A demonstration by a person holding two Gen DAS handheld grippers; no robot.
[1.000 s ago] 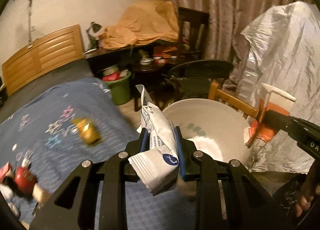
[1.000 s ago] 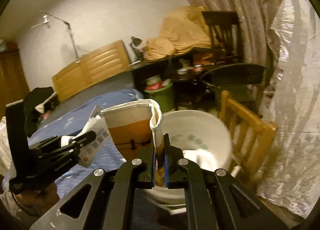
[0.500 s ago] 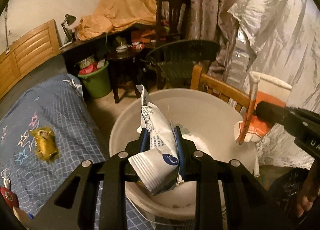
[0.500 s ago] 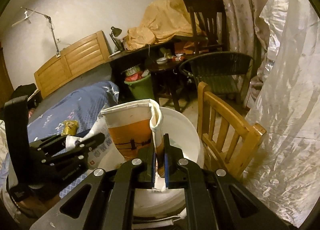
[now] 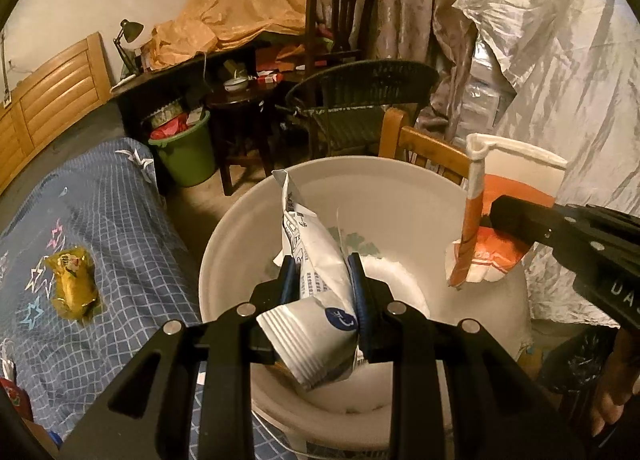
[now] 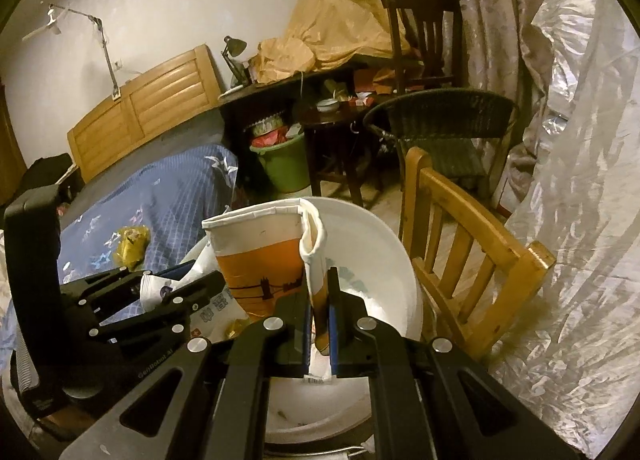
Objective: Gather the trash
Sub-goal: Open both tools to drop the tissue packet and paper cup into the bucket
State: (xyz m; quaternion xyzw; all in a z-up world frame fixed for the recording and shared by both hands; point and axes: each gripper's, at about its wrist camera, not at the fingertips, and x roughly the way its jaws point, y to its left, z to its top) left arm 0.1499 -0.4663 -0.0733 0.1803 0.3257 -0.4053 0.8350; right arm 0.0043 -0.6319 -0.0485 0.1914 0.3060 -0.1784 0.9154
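**Both pieces over the bucket, neither dropped yet**

Your left tongs [image 5: 322,280] are clamped on a crumpled white packet [image 5: 316,292], its printed upper end standing up over the mouth of the white bucket [image 5: 228,244]. Your right tongs [image 6: 319,324] are pinched tight on the folded wall of a squashed orange-and-white paper cup [image 6: 260,256], which hangs above the bucket's right side in the left wrist view. Both items sit over the opening, so I judge the carrying part done for these two; what is left is to let go of each and see it fall inside.

Out past the bucket, more remains. A yellow wrapper [image 5: 72,286] lies on the blue checked bed cover [image 5: 120,219] at the left, well apart from the bucket. A red-and-white scrap shows at the near left edge of the bed, cut off by the frame, so you cannot tell what it is.

The bucket's floor is mostly hidden behind the packet and tongs; something pale lies in it, but you cannot tell what. A small yellowish bit shows just beside the cup's base in the right wrist view, too small to name. The green bin [image 5: 188,155] farther back holds red and mixed rubbish.
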